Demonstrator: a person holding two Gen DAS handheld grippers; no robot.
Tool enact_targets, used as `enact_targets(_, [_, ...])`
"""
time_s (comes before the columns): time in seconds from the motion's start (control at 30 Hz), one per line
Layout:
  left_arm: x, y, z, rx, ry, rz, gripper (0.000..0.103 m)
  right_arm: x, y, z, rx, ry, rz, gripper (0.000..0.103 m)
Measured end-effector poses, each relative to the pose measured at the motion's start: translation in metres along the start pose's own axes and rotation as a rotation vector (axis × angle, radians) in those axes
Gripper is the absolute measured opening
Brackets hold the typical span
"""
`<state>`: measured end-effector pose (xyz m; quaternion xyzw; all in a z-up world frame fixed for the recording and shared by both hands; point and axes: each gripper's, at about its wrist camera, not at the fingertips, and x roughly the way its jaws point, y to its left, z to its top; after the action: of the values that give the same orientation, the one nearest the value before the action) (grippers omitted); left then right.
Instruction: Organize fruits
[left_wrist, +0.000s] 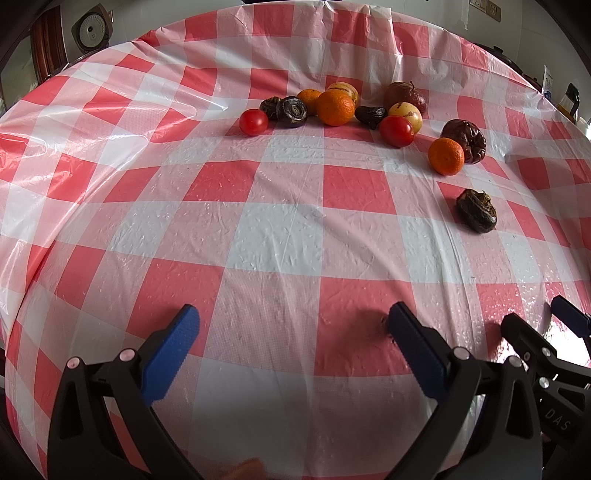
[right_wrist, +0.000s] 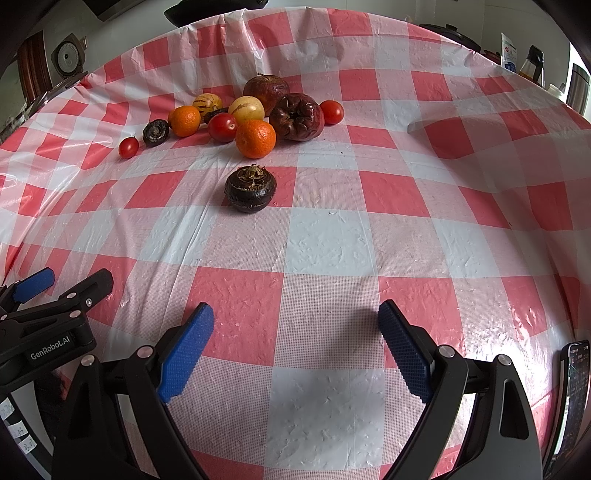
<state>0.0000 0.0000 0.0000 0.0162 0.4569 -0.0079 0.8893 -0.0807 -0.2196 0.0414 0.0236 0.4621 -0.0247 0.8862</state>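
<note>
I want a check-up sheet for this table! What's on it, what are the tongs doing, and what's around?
Surface: red and white checked plastic cloth, wrinkled, covering the table.
Job's things: a loose cluster of fruit at the far side, with oranges, tomatoes, yellow striped fruits and wrinkled dark red fruits; one dark round fruit sits apart, nearer the tongs.
Clutter: a phone at the right table edge.
Grippers: left tongs open, holding nothing; right tongs open, holding nothing; both low over the near cloth.
Cables: nothing seen.
Surroundings: a rice cooker and bottles beyond the table.
</note>
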Motion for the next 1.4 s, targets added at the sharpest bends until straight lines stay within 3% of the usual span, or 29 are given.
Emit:
enact_targets(1.0, [0.000, 0.001, 0.000, 0.013, 0.006, -0.011, 0.102, 0.002, 0.000, 0.001, -0.012, 0.014, 0.003, 0.088])
enact_targets(1.27, [0.001, 0.006, 0.003, 0.053, 0.034, -0.046, 0.102, 0.026, -0.002, 0.041, 0.027, -0.022, 0.099, 0.086])
enact_targets(1.4, [0.009, 0.012, 0.019, 0.051, 0.020, -0.068, 0.102, 0.042, 0.007, 0.066, 0.013, -0.036, 0.140, 0.075])
